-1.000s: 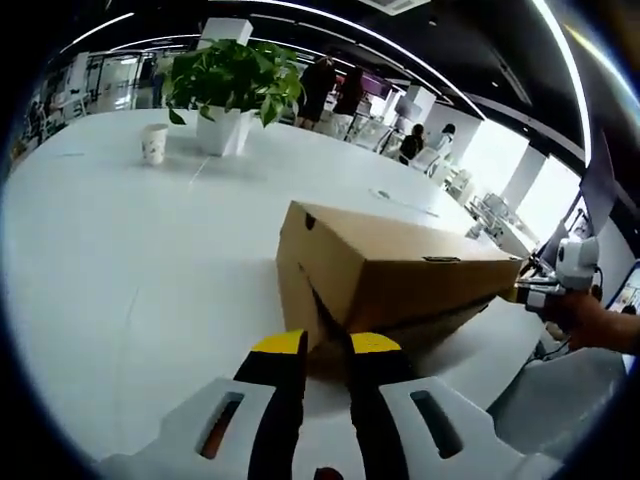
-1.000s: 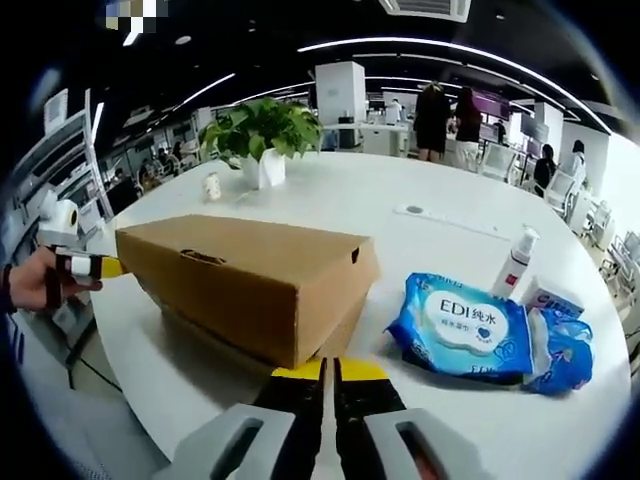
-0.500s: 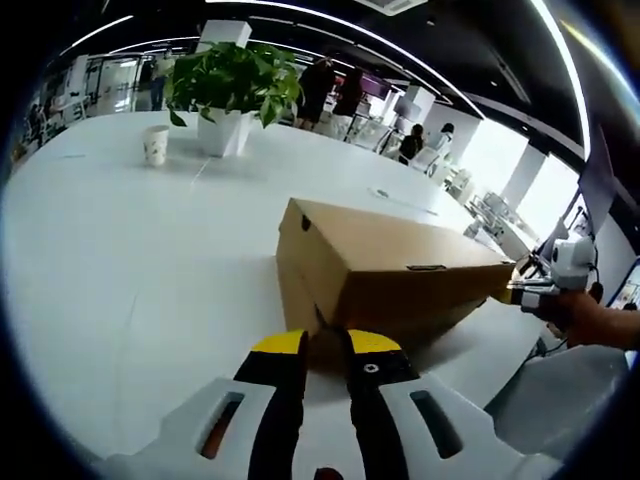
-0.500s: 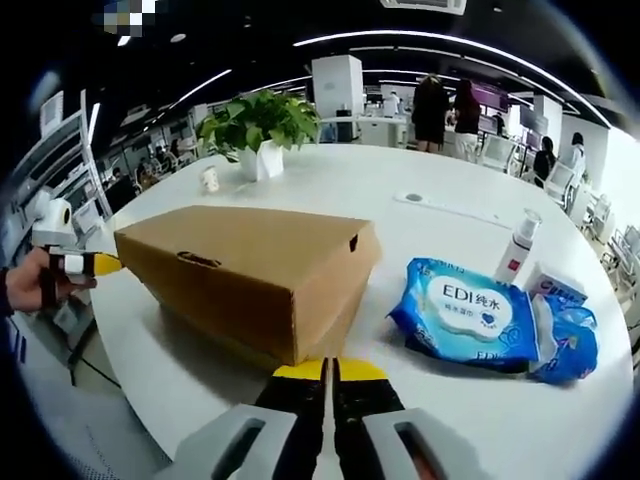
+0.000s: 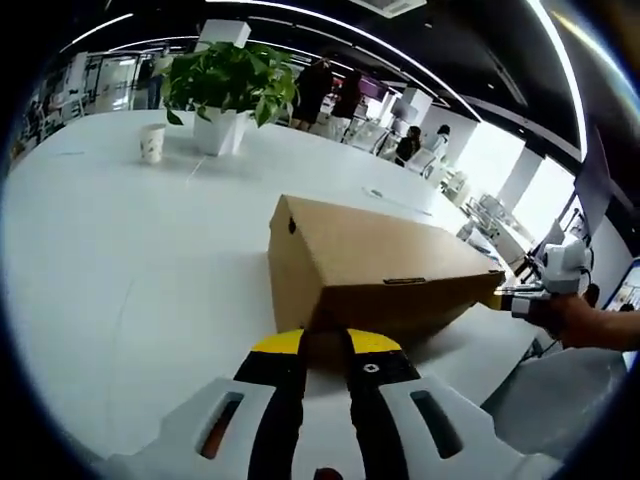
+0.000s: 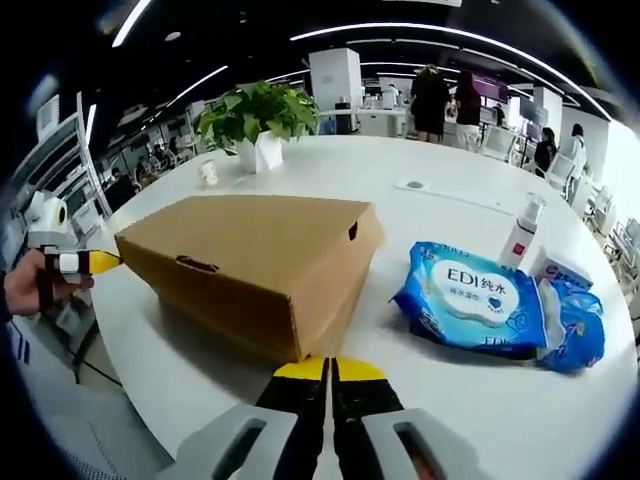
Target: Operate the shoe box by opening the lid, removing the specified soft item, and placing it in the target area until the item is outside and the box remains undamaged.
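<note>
Your left gripper [image 5: 325,345] sits with its jaws a little apart at one end of the closed cardboard shoe box [image 6: 255,265] on the white table [image 5: 110,260]; your right gripper [image 6: 328,372], jaws pressed together and empty, sits at the opposite end. Beside the box lie a blue pack of wipes [image 6: 475,305], a spray bottle [image 6: 522,230] and a small blue packet [image 6: 578,335]. Toward the table's far edge stand a potted plant [image 5: 230,90] and a paper cup [image 5: 152,143].

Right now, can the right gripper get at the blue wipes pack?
Probably yes. The wipes pack lies in the open on the table, right of the box, with nothing between it and the right gripper, whose jaws are shut.
</note>
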Tool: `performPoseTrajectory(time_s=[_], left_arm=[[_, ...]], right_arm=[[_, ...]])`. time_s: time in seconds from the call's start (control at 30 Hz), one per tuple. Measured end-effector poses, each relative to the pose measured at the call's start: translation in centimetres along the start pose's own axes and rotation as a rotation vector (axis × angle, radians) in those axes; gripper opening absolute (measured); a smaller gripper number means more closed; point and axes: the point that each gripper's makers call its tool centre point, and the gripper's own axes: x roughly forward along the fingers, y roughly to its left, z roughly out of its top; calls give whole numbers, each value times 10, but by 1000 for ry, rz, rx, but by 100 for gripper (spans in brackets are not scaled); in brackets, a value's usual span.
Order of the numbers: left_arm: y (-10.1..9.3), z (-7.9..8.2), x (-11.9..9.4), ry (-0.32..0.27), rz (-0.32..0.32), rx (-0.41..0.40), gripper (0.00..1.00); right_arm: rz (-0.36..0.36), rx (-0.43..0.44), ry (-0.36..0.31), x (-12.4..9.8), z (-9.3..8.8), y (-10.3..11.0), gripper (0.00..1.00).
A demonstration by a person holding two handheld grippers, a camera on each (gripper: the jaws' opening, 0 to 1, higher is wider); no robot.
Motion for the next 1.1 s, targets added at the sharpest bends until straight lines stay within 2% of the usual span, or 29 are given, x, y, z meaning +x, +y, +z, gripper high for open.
performPoseTrajectory(time_s=[0.43, 0.7, 0.87, 1.1], left_arm=[[4, -3, -3, 1, 8, -7, 13], [6, -1, -5, -10, 7, -28, 13], [9, 1, -7, -18, 2, -40, 14], [8, 9, -14, -44, -9, -65, 20]], right_arm=[[12, 30, 20, 4, -12, -1, 0], [18, 35, 29, -3, -15, -8, 0], [22, 103, 15, -13, -14, -18, 6], [34, 241, -63, -31, 1, -31, 18]])
